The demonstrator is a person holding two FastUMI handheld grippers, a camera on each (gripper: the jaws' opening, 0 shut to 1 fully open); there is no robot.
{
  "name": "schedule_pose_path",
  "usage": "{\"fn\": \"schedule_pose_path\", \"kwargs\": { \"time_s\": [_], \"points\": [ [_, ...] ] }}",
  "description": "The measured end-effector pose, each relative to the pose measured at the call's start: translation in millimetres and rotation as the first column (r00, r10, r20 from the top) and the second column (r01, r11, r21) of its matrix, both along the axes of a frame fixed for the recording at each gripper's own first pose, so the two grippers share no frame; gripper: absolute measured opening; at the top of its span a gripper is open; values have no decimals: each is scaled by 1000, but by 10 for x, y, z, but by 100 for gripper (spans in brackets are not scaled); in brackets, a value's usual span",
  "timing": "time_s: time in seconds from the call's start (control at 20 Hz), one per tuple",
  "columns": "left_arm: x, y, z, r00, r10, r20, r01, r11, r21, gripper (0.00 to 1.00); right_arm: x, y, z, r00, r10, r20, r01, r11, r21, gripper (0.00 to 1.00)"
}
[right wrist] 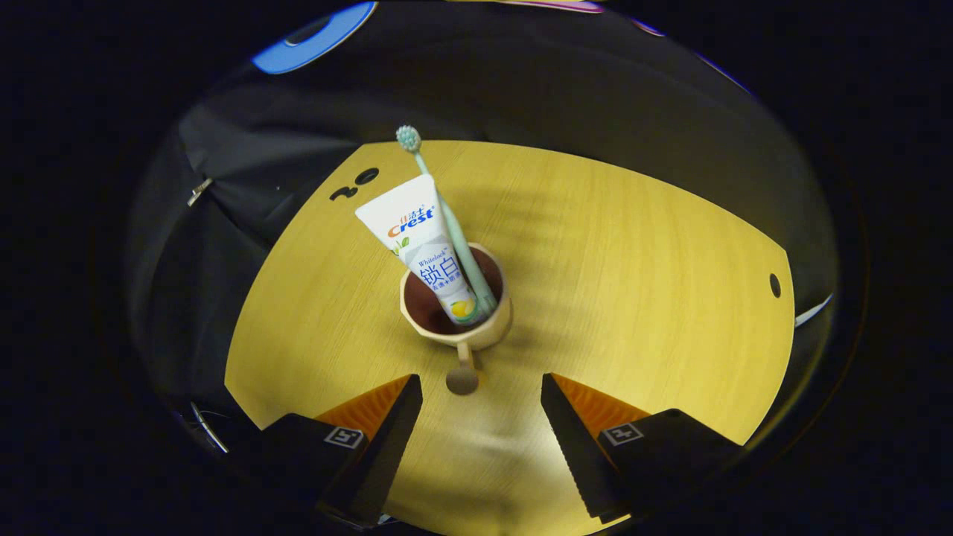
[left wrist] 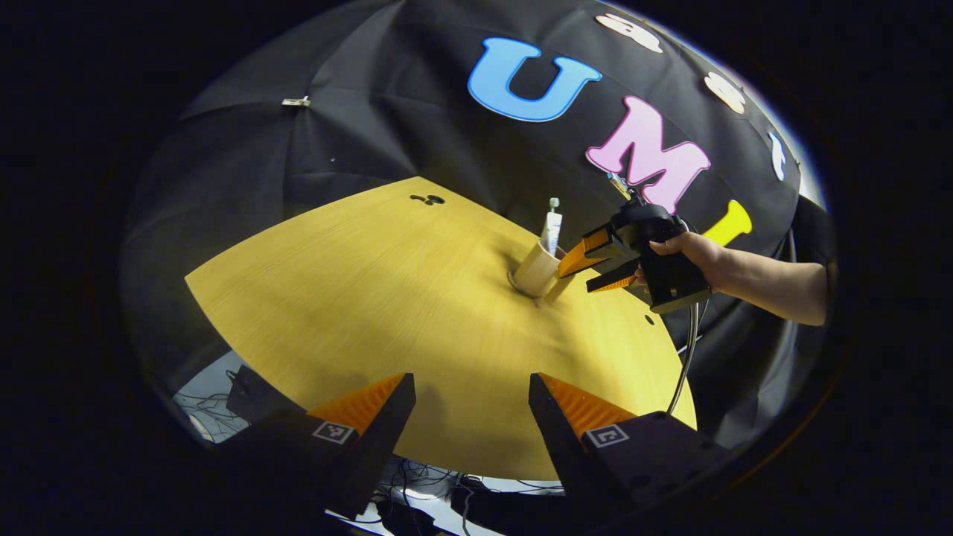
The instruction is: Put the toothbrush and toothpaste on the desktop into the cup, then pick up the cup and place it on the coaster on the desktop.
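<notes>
In the left gripper view we see a yellow wooden worktop (left wrist: pixel 387 298) with black cloth (left wrist: pixel 298 149) hanging behind it as the booth's wall. Below the worktop's near edge some cables (left wrist: pixel 216 406) lie on a pale floor. The left gripper (left wrist: pixel 473 409) hangs above the near edge with its jaws wide apart and nothing between them. Well beyond them the cup (left wrist: pixel 537 269) stands on the worktop with the toothpaste (left wrist: pixel 552 229) sticking up out of it. The right gripper (left wrist: pixel 584 269), held by a hand (left wrist: pixel 689 249), sits just beside the cup on its right, jaws spread; whether they touch the cup we cannot tell.

In the right gripper view the same worktop (right wrist: pixel 633 260) lies under us, two dark holes (right wrist: pixel 356 184) near its far edge and one hole (right wrist: pixel 775 285) toward its right edge, with black cloth (right wrist: pixel 246 149) around it. The right gripper (right wrist: pixel 482 417) has its jaws open and holds nothing. The cup (right wrist: pixel 456 309) stands just ahead of the jaws, centred between them, its handle (right wrist: pixel 462 372) pointing back into the gap, not touched by either jaw. The toothpaste (right wrist: pixel 421 238) and the toothbrush (right wrist: pixel 443 216) stand in the cup, both leaning away to the upper left, the brush head above the tube's end.
</notes>
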State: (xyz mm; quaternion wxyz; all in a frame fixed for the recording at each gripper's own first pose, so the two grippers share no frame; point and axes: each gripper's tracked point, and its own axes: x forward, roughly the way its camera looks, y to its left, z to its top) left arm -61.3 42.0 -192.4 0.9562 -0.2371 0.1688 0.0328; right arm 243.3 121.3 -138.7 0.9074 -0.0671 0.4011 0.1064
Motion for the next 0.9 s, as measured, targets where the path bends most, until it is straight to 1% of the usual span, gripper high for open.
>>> {"fn": "schedule_pose_path", "kwargs": {
  "time_s": [0.1, 0.2, 0.35, 0.45, 0.5, 0.6, 0.65, 0.75, 0.85, 0.9],
  "points": [
    [10, -102, 103, 999, -51, 7, 50, 998, 22, 97, -195, -125, 262, 998, -27, 62, 25, 999, 42, 98],
    [49, -188, 230, 995, -95, 23, 93, 994, 61, 97, -399, -271, 579, 988, -57, 146, 46, 996, 77, 98],
    [86, -307, 514, 989, -127, 80, 116, 986, 122, 97, -788, -487, 1035, 952, -107, 288, 70, 988, 137, 98],
    [124, -406, 721, 982, -141, 122, 118, 977, 179, 97, -1122, -630, 1283, 922, -128, 365, 79, 986, 148, 98],
    [135, -450, 825, 979, -147, 142, 115, 970, 215, 97, -1283, -715, 1383, 900, -143, 411, 93, 986, 141, 98],
    [146, -530, 1043, 973, -153, 176, 98, 953, 288, 96, -1628, -855, 1633, 836, -161, 524, 110, 986, 128, 98],
    [157, -603, 1135, 969, -158, 190, 94, 946, 310, 96, -1802, -879, 1709, 807, -159, 568, 112, 987, 118, 98],
    [133, -771, 1373, 955, -180, 236, 97, 940, 327, 97, -2177, -904, 1784, 757, -152, 636, 118, 988, 95, 98],
    [97, -927, 1598, 936, -207, 286, 101, 933, 345, 96, -2536, -929, 1780, 716, -151, 682, 129, 988, 84, 98],
    [58, -981, 1717, 925, -222, 310, 100, 925, 365, 96, -2693, -955, 1766, 696, -167, 699, 144, 985, 92, 98]
  ]
}}
